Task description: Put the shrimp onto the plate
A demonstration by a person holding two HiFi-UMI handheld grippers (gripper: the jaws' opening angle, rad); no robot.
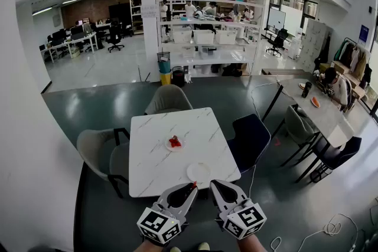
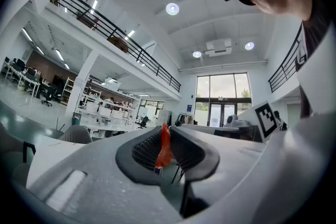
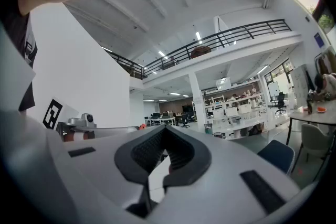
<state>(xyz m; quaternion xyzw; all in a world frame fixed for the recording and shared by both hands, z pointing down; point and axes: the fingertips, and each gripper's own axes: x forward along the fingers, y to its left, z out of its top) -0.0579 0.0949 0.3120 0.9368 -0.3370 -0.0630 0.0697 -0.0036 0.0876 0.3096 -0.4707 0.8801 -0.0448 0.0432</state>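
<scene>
My left gripper (image 1: 192, 187) is shut on a thin orange-red shrimp (image 1: 194, 185), held just above the near edge of the white marble table (image 1: 147, 171). In the left gripper view the shrimp (image 2: 164, 145) stands upright between the ribbed pads of that gripper (image 2: 164, 135). An empty white plate (image 1: 198, 172) lies just beyond both gripper tips. A second small plate (image 1: 167, 146) at the table's middle carries red shrimp (image 1: 175, 141). My right gripper (image 1: 214, 185) hovers beside the left one, its jaws shut on nothing (image 3: 166, 136).
Chairs ring the table: a grey one (image 1: 168, 98) at the far side, a dark blue one (image 1: 250, 137) on the right, a grey one (image 1: 100, 153) on the left. A person sits at another table (image 1: 322, 112) far right.
</scene>
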